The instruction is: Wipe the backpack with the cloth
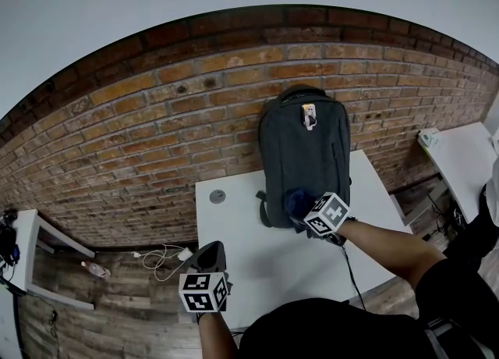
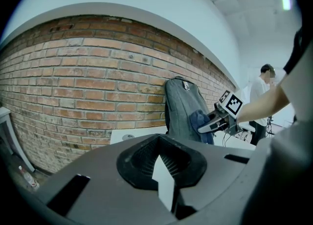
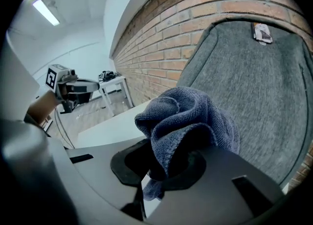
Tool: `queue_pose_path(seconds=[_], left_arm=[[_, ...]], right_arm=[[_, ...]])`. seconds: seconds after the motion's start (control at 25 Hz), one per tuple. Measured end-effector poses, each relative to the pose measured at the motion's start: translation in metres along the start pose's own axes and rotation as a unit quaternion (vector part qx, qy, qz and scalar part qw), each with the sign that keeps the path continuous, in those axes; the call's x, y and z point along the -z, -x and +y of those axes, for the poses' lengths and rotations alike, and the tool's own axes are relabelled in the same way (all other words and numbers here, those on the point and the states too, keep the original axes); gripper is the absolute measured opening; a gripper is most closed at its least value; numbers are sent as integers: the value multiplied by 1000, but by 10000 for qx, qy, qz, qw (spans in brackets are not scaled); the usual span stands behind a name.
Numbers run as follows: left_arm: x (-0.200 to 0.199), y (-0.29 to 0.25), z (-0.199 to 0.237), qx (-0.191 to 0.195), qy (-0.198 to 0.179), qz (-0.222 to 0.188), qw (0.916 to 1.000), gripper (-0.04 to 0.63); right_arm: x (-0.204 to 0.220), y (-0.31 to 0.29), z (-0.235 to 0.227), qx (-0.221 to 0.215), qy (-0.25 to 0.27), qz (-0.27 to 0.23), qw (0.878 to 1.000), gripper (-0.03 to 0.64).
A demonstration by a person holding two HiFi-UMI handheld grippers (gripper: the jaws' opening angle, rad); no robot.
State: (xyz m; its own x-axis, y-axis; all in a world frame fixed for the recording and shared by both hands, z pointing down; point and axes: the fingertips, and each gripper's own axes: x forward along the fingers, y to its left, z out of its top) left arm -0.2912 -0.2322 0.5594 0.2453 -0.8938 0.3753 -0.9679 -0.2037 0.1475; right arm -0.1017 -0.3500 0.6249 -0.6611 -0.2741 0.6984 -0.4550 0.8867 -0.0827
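A dark grey backpack (image 1: 306, 154) stands upright on the white table (image 1: 257, 260), leaning on the brick wall, with a small tag (image 1: 309, 115) near its top. My right gripper (image 1: 302, 209) is shut on a bunched blue cloth (image 1: 296, 200) and holds it against the backpack's lower front. In the right gripper view the cloth (image 3: 188, 116) bulges out of the jaws, right beside the grey fabric (image 3: 254, 87). My left gripper (image 1: 209, 260) hovers over the table's front left edge, shut and holding nothing. The left gripper view shows the backpack (image 2: 183, 109) and cloth (image 2: 199, 120) from the side.
A small round grey disc (image 1: 217, 196) lies on the table's far left corner. Another white table (image 1: 464, 154) stands to the right and a white shelf (image 1: 31, 248) to the left. Cables (image 1: 160, 256) and a bottle (image 1: 93, 269) lie on the floor. A person (image 2: 259, 101) stands beyond.
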Motion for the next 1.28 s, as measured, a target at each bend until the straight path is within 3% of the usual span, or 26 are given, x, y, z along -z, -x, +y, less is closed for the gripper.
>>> queue_pose_path(seconds=[0.28,0.68,1.28], left_arm=[[6,2,8,-122,87,39,9999,-11],[4,3,15,-203,109,24,9997,-11],[3,5,22,-281,172,-32,9995,-11]], right_arm=[[38,-29,19,-188,-65,453,9988,37],[21,-57,34,-237,0,382,9990,37],[-80,-44,5,-163,-558,-379,9976,37]])
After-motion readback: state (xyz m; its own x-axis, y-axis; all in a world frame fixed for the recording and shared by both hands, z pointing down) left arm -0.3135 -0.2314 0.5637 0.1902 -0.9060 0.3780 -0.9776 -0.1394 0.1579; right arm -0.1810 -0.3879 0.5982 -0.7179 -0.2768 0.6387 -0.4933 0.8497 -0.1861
